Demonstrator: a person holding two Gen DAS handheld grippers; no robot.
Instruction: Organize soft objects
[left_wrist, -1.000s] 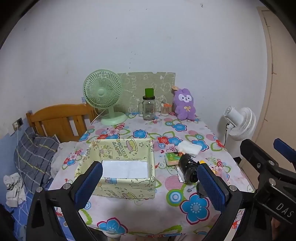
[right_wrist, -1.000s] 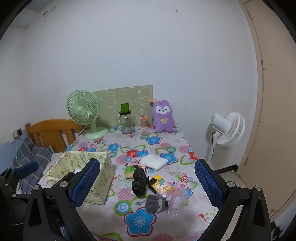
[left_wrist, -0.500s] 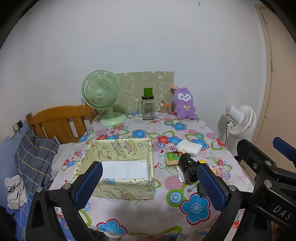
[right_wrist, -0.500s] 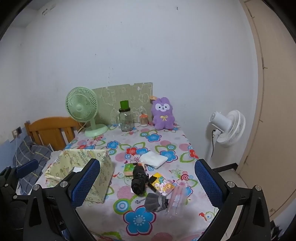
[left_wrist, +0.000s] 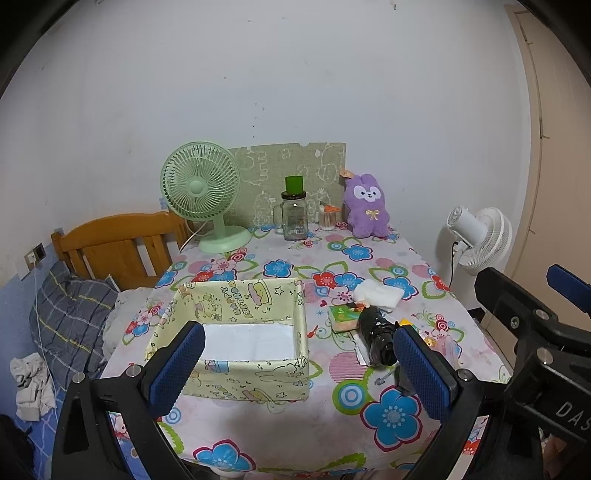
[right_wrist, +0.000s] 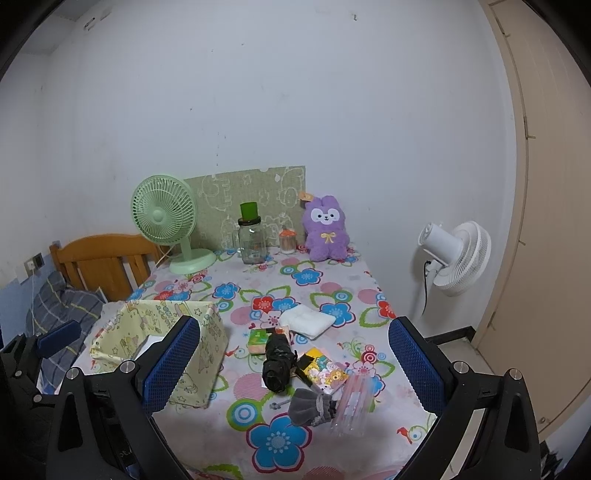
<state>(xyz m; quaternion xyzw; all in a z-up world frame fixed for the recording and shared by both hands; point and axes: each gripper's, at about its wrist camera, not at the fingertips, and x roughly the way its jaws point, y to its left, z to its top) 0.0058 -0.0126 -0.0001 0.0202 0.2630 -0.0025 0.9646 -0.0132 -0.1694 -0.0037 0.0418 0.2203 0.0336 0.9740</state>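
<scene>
Apparently nothing is picked yet: both the left gripper (left_wrist: 295, 363) and right gripper (right_wrist: 293, 363) hang wide apart and empty, so next comes reaching the grey glove (right_wrist: 314, 406) at lower centre, beside the fabric box (right_wrist: 199, 328).

Left claw (left_wrist: 295, 365) and right claw (right_wrist: 293, 363) gape wide, empty.

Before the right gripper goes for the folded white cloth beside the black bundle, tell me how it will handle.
The folded white cloth looks soft and thick, so it probably sags and unfolds if pinched by one edge. It likely weighs little. Lying flat on the flowered tablecloth, it shouldn't roll.
</scene>
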